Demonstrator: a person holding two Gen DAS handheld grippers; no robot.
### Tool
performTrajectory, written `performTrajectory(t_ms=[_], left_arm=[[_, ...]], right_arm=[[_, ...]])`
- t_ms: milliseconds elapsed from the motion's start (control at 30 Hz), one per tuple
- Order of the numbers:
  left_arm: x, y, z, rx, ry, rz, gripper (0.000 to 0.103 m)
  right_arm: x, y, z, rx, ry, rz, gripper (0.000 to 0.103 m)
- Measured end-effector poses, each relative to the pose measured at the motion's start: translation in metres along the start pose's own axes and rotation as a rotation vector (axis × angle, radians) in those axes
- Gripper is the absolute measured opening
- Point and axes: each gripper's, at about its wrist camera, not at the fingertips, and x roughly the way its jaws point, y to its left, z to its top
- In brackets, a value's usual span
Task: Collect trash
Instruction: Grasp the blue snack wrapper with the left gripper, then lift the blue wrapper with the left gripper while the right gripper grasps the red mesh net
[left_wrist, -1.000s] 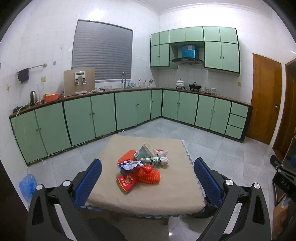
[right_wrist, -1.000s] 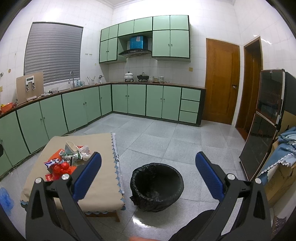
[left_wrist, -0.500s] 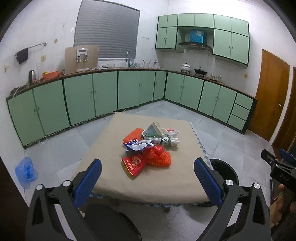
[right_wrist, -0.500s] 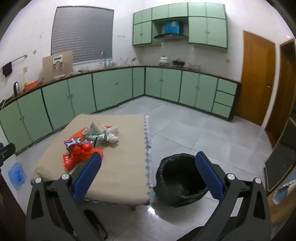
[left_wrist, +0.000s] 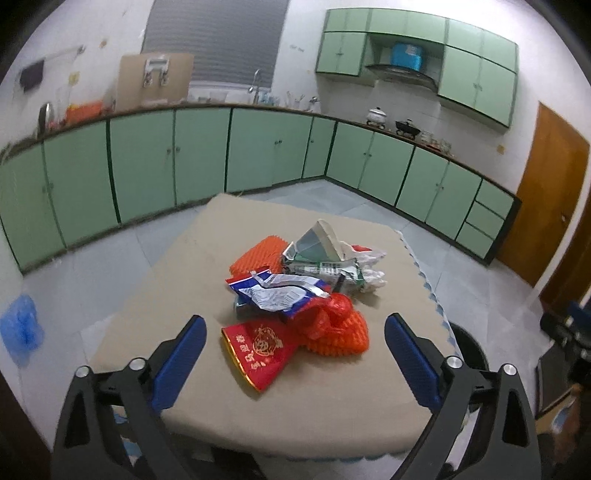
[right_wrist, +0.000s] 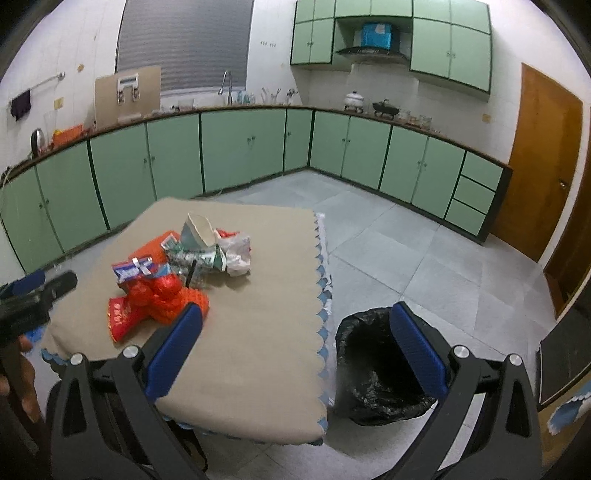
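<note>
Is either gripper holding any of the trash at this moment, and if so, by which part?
Nothing is held. The left gripper and right gripper are both open and empty; the trash pile lies untouched on the table.

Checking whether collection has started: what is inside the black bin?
The bin shows only its black liner; no trash is visible, but the right gripper finger and the dark hide part of the inside.

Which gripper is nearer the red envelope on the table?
Left. The left gripper, open, frames the red envelope just ahead of its fingertips. The right gripper, open, sits further right, between table edge and black-lined bin.
</note>
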Motion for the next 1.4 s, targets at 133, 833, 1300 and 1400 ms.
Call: performTrajectory(t_ms=[133, 833, 1300, 1400], left_arm=[[0.029, 0.017, -0.001, -0.058, 0.056, -0.016, 0.084], [0.129, 0.035, 0.002, -0.302, 0.228, -0.149, 0.061], [0.111, 0.036, 0.009, -0.32, 0.179, -0.189, 0.007], [0.091, 0.036, 0.014, -0.28, 0.141, -0.16, 0.006]], right_arm=[[0.024, 0.006, 0.0, -0.014, 0.026, 0.018, 0.098], [0.084, 0.001, -0.025, 0.04, 0.181, 0.067, 0.098], [0.076, 0.007, -0.028, 0.035, 0.186, 0.097, 0.098], [0.074, 0.017, -0.023, 0.022, 0.163, 0.13, 0.098]])
